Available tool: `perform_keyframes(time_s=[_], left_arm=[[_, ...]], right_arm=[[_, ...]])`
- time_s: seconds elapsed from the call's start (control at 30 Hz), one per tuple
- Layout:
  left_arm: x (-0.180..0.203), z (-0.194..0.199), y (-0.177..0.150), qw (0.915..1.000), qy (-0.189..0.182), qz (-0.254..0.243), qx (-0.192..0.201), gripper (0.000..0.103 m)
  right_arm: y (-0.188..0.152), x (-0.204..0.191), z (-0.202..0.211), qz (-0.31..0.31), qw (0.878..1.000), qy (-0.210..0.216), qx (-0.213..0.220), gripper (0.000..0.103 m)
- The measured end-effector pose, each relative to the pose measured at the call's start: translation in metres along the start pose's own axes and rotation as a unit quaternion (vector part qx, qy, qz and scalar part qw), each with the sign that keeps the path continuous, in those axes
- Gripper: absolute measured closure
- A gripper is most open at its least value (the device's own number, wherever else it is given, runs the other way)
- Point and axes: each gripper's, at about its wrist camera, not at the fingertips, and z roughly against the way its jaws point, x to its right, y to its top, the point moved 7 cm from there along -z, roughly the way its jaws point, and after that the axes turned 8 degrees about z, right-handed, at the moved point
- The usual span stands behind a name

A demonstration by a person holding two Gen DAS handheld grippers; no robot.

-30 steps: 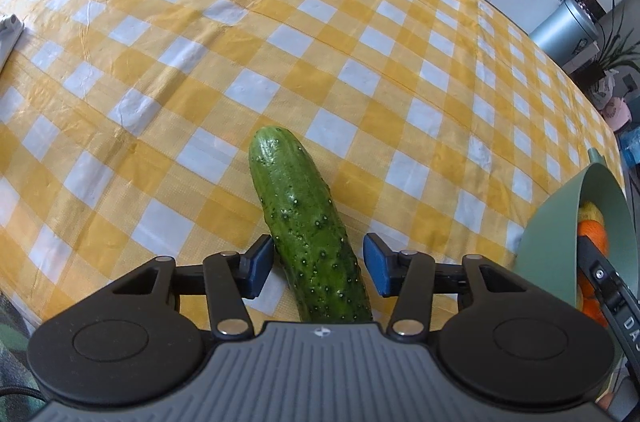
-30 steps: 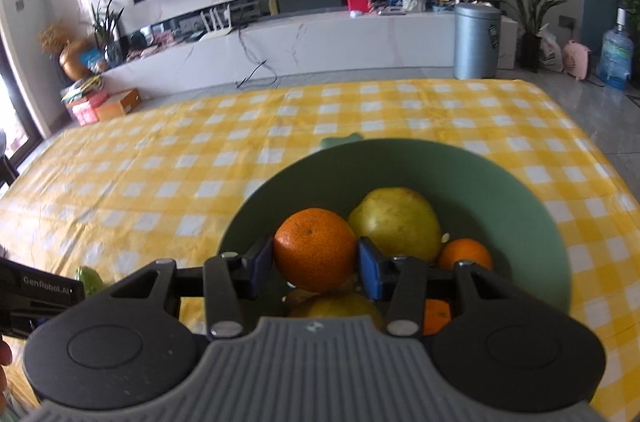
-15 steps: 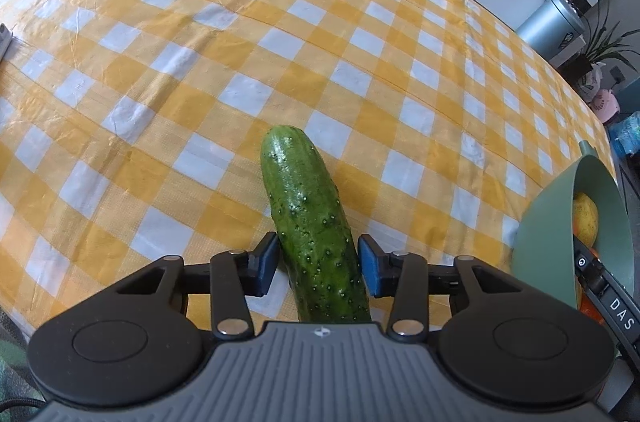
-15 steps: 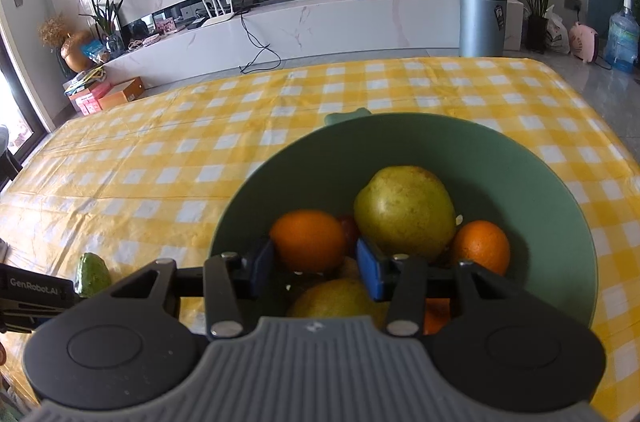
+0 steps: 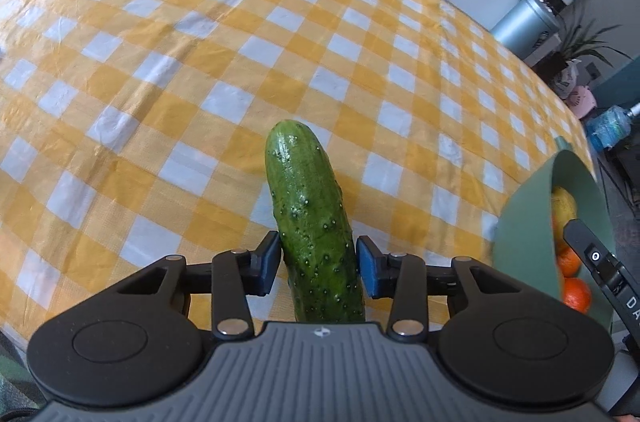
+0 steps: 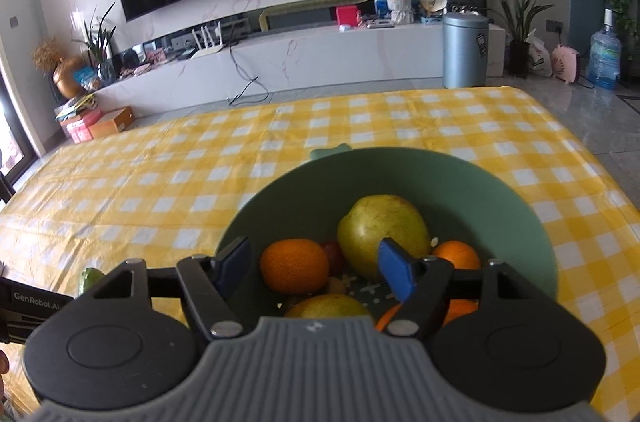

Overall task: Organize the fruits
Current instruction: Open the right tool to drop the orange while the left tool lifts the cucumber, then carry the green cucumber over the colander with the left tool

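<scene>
My left gripper (image 5: 317,266) is shut on a green bumpy cucumber (image 5: 310,210), which points away from me and is lifted off the checked cloth. My right gripper (image 6: 314,270) is open and empty just above a green bowl (image 6: 460,182). An orange (image 6: 294,264) lies in the bowl between the spread fingers, free of them. A yellow-green pear (image 6: 382,232), more oranges (image 6: 456,254) and another yellow fruit (image 6: 328,306) lie there too. The bowl (image 5: 528,222) shows at the right edge of the left wrist view. The cucumber tip (image 6: 91,278) peeks at the left in the right wrist view.
The table wears a yellow and white checked cloth (image 5: 200,62). Its far edge meets a room with a white TV bench (image 6: 320,58), a grey bin (image 6: 466,50) and plants. The right gripper's body (image 5: 600,274) shows beside the bowl in the left wrist view.
My left gripper closed on the cucumber and lifted it. My right gripper opened and let the orange go into the bowl.
</scene>
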Motion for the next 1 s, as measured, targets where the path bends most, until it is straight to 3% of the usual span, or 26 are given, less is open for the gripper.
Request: perform_keyframes(time_s=[0.27,0.6,0.83,1.0], left_arm=[[0.016,0.019,-0.001,0.9994,-0.025,-0.017,0.013,0.059],[0.048,0.056,-0.003,0.9947,-0.06,-0.062,0.057,0.059],[0.08,0.083,-0.01,0.9869,-0.092,-0.102,0.085,0.06],[0.117,0.099,-0.022,0.9775,-0.13,-0.139,0.09,0.06]], right_arm=[[-0.004,-0.002,0.019,-0.001,1.0,0.002,0.006,0.035],[-0.007,-0.004,0.056,0.01,0.999,0.0,0.038,0.035],[-0.01,0.017,0.087,-0.02,0.998,-0.018,0.054,0.035],[-0.021,0.041,0.1,-0.04,0.998,-0.035,0.037,0.033]])
